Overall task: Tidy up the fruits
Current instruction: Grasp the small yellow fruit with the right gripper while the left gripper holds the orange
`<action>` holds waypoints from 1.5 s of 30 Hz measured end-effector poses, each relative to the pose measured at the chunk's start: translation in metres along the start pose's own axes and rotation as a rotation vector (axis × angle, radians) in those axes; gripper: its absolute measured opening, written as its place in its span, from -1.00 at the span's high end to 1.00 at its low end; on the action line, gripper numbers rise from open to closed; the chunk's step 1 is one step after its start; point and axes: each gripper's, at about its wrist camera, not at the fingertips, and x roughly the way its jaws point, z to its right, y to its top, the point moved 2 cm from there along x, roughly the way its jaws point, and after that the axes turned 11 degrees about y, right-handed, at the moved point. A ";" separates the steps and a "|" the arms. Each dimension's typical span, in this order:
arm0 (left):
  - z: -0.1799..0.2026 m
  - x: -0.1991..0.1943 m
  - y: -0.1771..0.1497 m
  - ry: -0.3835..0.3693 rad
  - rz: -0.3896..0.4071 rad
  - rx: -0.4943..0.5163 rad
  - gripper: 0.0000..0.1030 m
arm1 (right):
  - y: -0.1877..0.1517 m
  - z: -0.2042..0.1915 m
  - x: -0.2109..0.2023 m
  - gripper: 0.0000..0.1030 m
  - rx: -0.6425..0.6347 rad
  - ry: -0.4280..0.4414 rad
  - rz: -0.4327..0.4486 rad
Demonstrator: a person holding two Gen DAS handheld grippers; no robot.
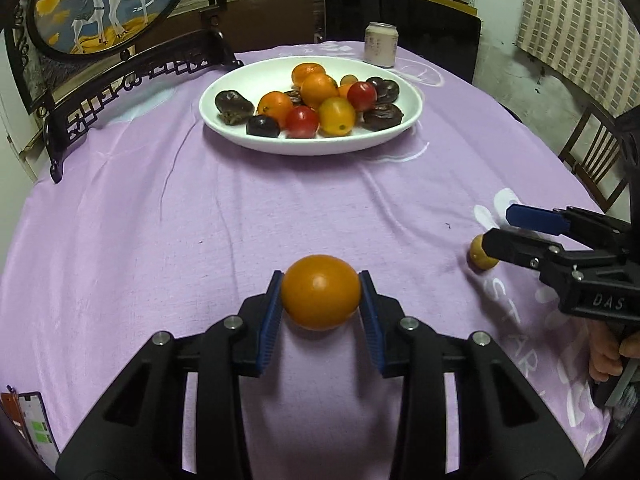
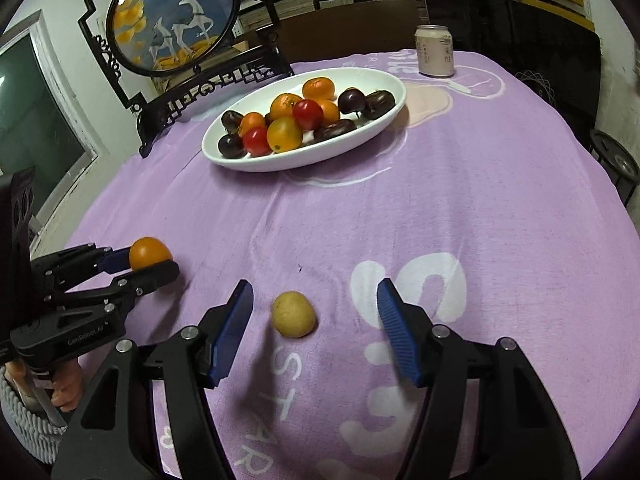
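Note:
An orange fruit (image 1: 320, 292) is pinched between the blue pads of my left gripper (image 1: 321, 280), just above the purple tablecloth (image 1: 200, 220). The right wrist view shows that same left gripper (image 2: 150, 266) shut on the orange fruit (image 2: 150, 252) at the left. A small yellow fruit (image 2: 293, 314) lies on the cloth between the fingers of my right gripper (image 2: 315, 292), which is open, with neither pad touching it. The left wrist view shows the right gripper (image 1: 498, 228) hovering over the yellow fruit (image 1: 478, 258). A white oval plate (image 1: 320, 148) further back holds several orange, red, yellow and dark fruits.
A pale drink can (image 1: 381, 45) stands behind the plate. A black-framed round deer picture (image 2: 172, 16) stands at the back left of the table. A phone (image 1: 36, 420) lies at the near left edge. A wooden chair (image 1: 592, 152) is off the right side.

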 end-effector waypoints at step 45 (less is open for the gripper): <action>-0.006 0.013 0.000 0.092 -0.016 -0.045 0.22 | -0.014 -0.025 0.021 0.39 -0.141 -0.085 -0.065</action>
